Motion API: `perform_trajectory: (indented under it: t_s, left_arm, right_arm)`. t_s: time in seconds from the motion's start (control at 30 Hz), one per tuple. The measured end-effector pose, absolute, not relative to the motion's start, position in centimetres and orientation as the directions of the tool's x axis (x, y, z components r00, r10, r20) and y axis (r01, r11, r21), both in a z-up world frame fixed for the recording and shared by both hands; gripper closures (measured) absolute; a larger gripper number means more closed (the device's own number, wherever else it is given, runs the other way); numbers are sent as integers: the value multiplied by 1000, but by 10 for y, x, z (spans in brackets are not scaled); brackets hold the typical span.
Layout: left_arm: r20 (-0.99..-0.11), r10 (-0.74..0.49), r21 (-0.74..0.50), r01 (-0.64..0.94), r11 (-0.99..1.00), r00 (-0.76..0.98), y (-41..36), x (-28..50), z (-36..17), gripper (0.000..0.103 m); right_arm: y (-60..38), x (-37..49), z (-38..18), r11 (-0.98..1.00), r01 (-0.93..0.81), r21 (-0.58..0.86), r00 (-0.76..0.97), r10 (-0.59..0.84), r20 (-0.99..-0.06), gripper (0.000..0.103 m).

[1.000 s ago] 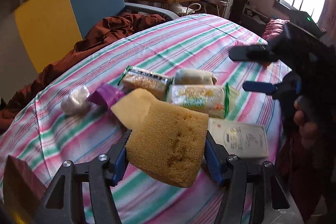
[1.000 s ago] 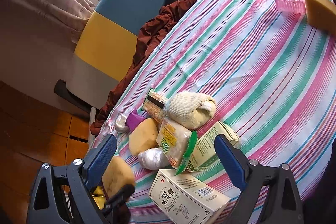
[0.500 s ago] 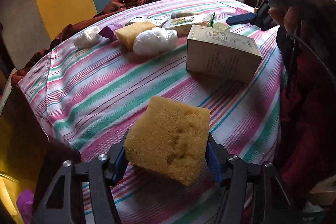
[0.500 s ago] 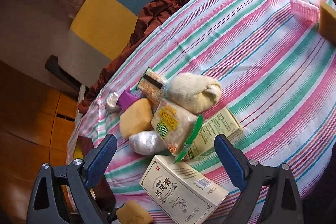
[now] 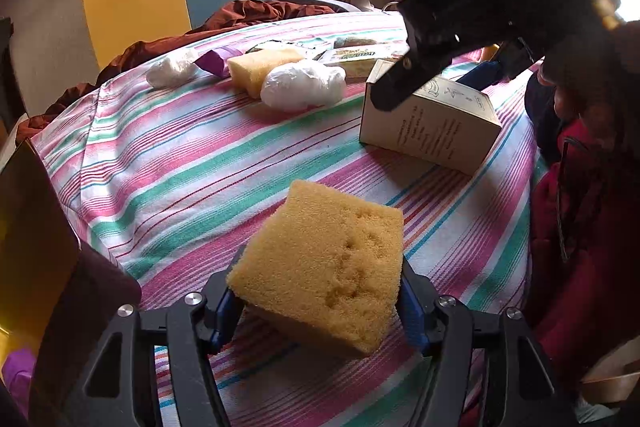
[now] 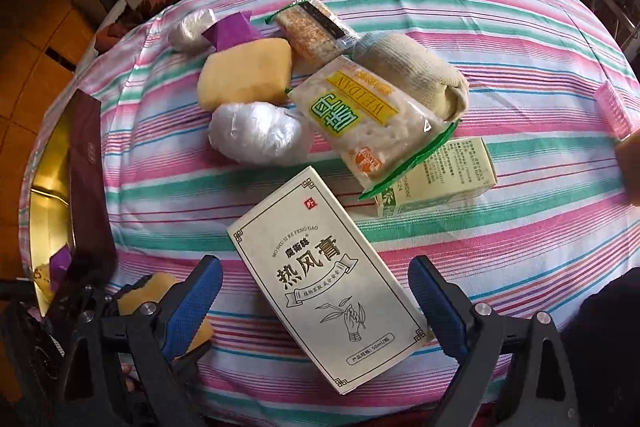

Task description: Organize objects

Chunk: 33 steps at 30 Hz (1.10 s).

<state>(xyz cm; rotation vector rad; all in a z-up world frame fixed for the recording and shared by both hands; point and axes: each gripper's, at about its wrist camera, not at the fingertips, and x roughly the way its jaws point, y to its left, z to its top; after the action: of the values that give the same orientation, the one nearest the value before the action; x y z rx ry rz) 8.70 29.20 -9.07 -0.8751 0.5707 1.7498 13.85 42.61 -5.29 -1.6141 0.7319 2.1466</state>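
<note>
A yellow sponge (image 5: pixel 324 267) sits between the blue pads of my left gripper (image 5: pixel 320 309), low over the striped tablecloth (image 5: pixel 192 163) near the table's front edge. The jaws are opening, and the pads still touch the sponge's sides. My right gripper (image 6: pixel 316 291) points down, open wide, above a white carton with black print (image 6: pixel 328 279) lying flat. In the left wrist view that carton (image 5: pixel 432 131) stands beyond the sponge, under the right gripper's dark body.
Behind the carton lie a second yellow sponge (image 6: pixel 244 75), a white plastic bundle (image 6: pixel 252 131), a cracker packet (image 6: pixel 368 119), a green-printed box (image 6: pixel 440 175), a rolled cloth (image 6: pixel 412 71) and a purple wrapper (image 6: pixel 232 29). A gold container (image 6: pixel 48 187) stands off the table's left edge.
My left gripper came down and back toward the table's near edge with the sponge in it. My right gripper rolled and swung over the white carton, now pointing down.
</note>
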Motion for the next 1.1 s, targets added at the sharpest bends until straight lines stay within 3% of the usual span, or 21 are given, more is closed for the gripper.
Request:
perform_trajectory:
  t_s: [0.1,0.17,0.23,0.73,1.1]
  left_arm:
    - [-779,600,-41,-940,-338,-182,289,87,-90,36]
    - [-777,603,-45,-940,-339,-180,287,87,-90,36]
    - [-776,605,-51,-939,-341,-178,286,87,-90,36]
    - [-761,615,-57,-923,-381,-208,268,86,-88,45]
    - [-760,617,-67,-919,-389,-206,258,89,-76,45]
  right_arm:
    - [421,138,-57,-812,-563,153,-250,-10,-968,11]
    - [417,138,-60,-822,-554,130,-235,5,-972,33]
    - [412,137,-61,-836,-537,108,-226,20,-974,48]
    - [368,113,-71,-906,-410,103,-341,47,-939,51]
    - [358,104,-70,-926,-366,90,-355,49,-934,51]
